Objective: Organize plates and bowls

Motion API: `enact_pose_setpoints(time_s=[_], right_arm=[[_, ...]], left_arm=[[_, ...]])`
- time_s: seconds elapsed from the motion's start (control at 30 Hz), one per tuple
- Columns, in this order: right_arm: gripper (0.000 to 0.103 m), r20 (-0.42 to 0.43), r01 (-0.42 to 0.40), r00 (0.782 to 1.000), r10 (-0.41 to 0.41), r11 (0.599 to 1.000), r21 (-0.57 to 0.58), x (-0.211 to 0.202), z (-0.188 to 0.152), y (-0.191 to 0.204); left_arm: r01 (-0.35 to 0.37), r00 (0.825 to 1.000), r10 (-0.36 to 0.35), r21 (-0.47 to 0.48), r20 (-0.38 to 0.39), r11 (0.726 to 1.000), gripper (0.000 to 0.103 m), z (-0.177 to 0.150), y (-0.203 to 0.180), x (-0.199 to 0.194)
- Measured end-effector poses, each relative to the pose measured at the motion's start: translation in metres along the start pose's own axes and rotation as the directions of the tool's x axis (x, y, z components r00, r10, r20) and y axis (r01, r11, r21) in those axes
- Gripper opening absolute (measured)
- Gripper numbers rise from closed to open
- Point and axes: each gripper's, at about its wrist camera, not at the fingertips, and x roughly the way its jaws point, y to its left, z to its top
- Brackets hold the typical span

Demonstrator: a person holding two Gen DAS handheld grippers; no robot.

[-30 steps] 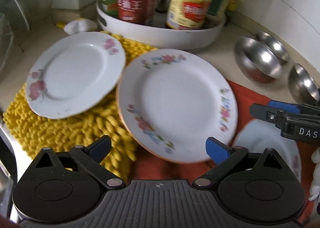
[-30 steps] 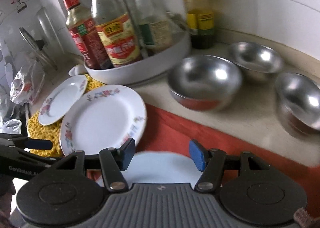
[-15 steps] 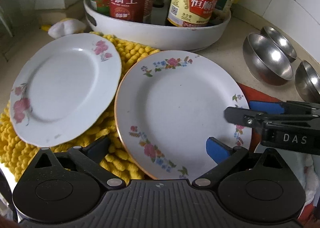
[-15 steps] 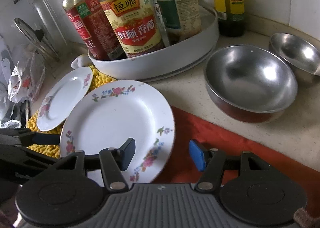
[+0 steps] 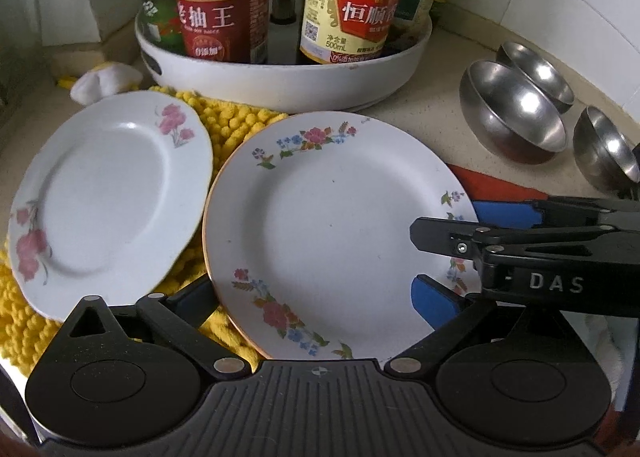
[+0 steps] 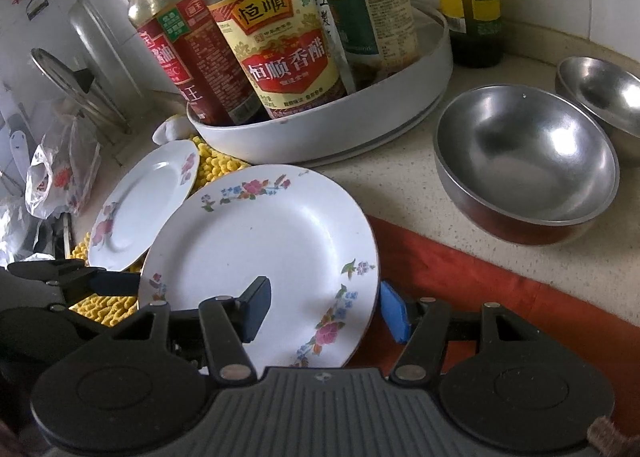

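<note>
A large white plate with a coloured flower rim (image 5: 336,225) (image 6: 264,257) lies partly on a yellow mat and partly on a red cloth. My left gripper (image 5: 316,297) is open, its fingers straddling the plate's near left edge. My right gripper (image 6: 324,309) is open, one finger over the plate's right rim and one outside it; it shows in the left wrist view (image 5: 452,233). A smaller pink-flowered plate (image 5: 104,197) (image 6: 140,205) lies to the left on the mat. Three steel bowls (image 5: 516,113) (image 6: 524,161) stand at the right.
A white round tray (image 5: 280,73) (image 6: 320,129) of sauce bottles stands just behind the plates. The yellow mat (image 5: 236,121) and red cloth (image 6: 460,269) cover the counter. Pot lids and a plastic bag (image 6: 60,177) are at far left. Tiled wall is behind.
Both grippers have moved forward and down onto the large plate. The right gripper came left from over a third plate on the cloth, now out of view.
</note>
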Motion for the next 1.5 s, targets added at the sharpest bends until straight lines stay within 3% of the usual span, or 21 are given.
enact_pose_setpoints(time_s=[0.1, 0.33, 0.63, 0.97, 1.23, 1.5], right_arm=[[0.056, 0.006, -0.003, 1.000, 0.003, 1.000, -0.005, -0.001, -0.002, -0.001], [0.053, 0.014, 0.010, 1.000, -0.010, 1.000, 0.004, 0.000, -0.004, 0.000], [0.049, 0.042, 0.017, 0.999, -0.017, 1.000, 0.021, -0.008, 0.005, 0.002], [0.049, 0.073, 0.007, 0.997, -0.009, 1.000, 0.027, -0.028, 0.004, 0.007], [0.049, 0.081, 0.021, 0.996, -0.027, 0.997, 0.068, -0.057, -0.015, 0.000], [0.049, 0.090, 0.085, 0.991, -0.097, 0.988, 0.132, -0.094, -0.048, -0.018]], left_arm=[[-0.034, 0.999, 0.034, 0.051, 0.001, 0.998, 0.103, 0.004, -0.003, 0.012], [-0.035, 0.999, 0.036, 0.020, -0.003, 0.999, 0.102, 0.005, -0.006, 0.007], [-0.020, 0.999, 0.021, -0.030, 0.044, 0.999, 0.103, 0.010, 0.003, -0.009], [-0.007, 0.997, 0.008, -0.009, 0.072, 1.000, 0.103, 0.002, -0.004, -0.023], [0.027, 0.996, -0.032, 0.057, 0.079, 0.998, 0.103, -0.010, -0.032, -0.029], [0.075, 0.995, -0.083, 0.153, 0.048, 0.985, 0.103, -0.032, -0.078, -0.030]])
